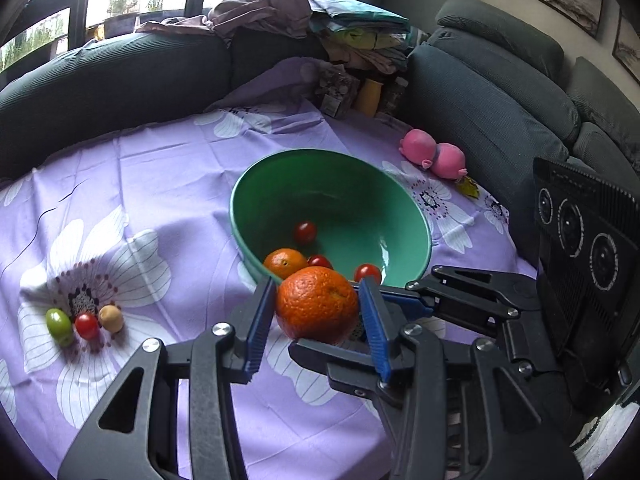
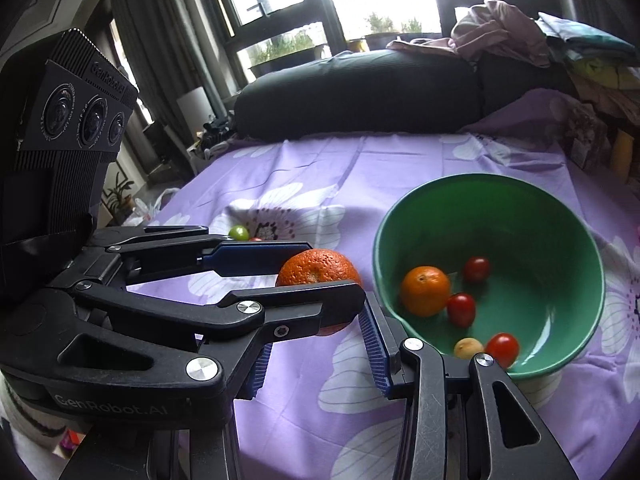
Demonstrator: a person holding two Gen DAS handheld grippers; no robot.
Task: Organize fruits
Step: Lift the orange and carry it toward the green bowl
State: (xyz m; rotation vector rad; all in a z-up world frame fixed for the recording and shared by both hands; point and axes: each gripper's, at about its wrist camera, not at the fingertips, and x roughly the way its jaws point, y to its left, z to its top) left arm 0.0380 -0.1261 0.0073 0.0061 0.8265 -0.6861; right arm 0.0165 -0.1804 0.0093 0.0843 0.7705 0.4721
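Note:
A large orange (image 1: 316, 304) hangs over the purple flowered cloth (image 1: 160, 184), just short of the near rim of a green bowl (image 1: 240, 200). My left gripper (image 1: 316, 284) is shut on it, blue pads on both sides. My right gripper (image 2: 318, 328) crosses in from the other side and is shut on the same orange (image 2: 316, 270). The bowl (image 2: 592, 264) holds a small orange (image 2: 425, 291), three cherry tomatoes (image 2: 461, 309) and a small beige fruit (image 2: 468, 348). On the cloth to the left lie a green fruit (image 1: 59, 324), a red tomato (image 1: 87, 325) and a beige fruit (image 1: 111, 318).
Two pink pig toys (image 1: 434, 154) lie on the cloth beyond the bowl. A dark sofa (image 1: 500, 112) wraps the back and right side, with a pile of clothes (image 1: 280, 8) on it. A yellow bottle (image 1: 368, 98) and a packet stand in the far corner.

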